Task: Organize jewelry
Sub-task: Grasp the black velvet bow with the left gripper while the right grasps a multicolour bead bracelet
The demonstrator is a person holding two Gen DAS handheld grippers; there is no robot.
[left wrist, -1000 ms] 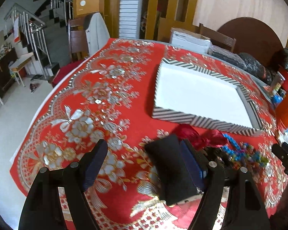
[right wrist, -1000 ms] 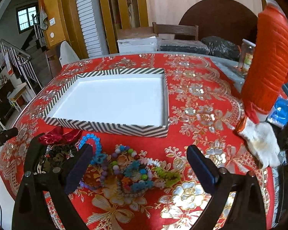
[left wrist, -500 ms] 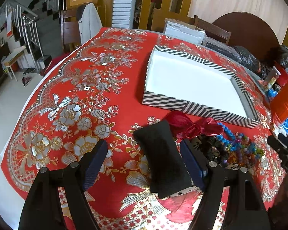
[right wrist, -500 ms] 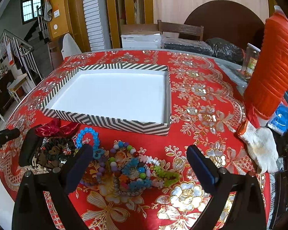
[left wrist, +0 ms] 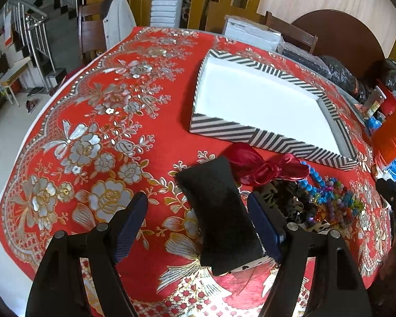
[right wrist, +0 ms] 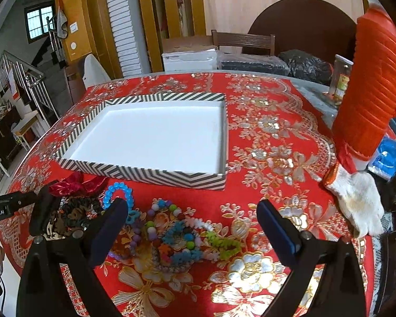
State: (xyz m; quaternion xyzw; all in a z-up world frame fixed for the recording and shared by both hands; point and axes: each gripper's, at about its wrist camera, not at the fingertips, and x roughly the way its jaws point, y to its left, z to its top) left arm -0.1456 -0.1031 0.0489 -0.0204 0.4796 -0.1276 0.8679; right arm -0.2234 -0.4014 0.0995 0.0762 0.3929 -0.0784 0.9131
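My left gripper [left wrist: 198, 225] is open low over the red cloth. A black cushion [left wrist: 219, 216] lies between its fingers, close to the right finger [left wrist: 264, 224]. Beyond the cushion lie a red bow [left wrist: 266, 169], a dark scrunchie [left wrist: 287, 200] and coloured beads [left wrist: 330, 198]. The striped box [left wrist: 264, 137] stands behind them with nothing in its white inside. My right gripper [right wrist: 192, 229] is open above the pile of bead bracelets [right wrist: 177, 237], holding nothing. A blue bracelet [right wrist: 117, 192], the red bow [right wrist: 76, 185] and the striped box [right wrist: 150, 174] are ahead of it.
An orange thermos [right wrist: 372, 84], a white glove [right wrist: 356, 200], a jar [right wrist: 342, 82] and a blue packet [right wrist: 390, 158] crowd the table's right side. The left gripper's body [right wrist: 10, 203] shows at the left. The table's left edge [left wrist: 13, 163] drops to the floor.
The left gripper has drawn back and turned a little, so the cushion sits farther forward between its fingers. The right gripper has hardly shifted. Both stay open.
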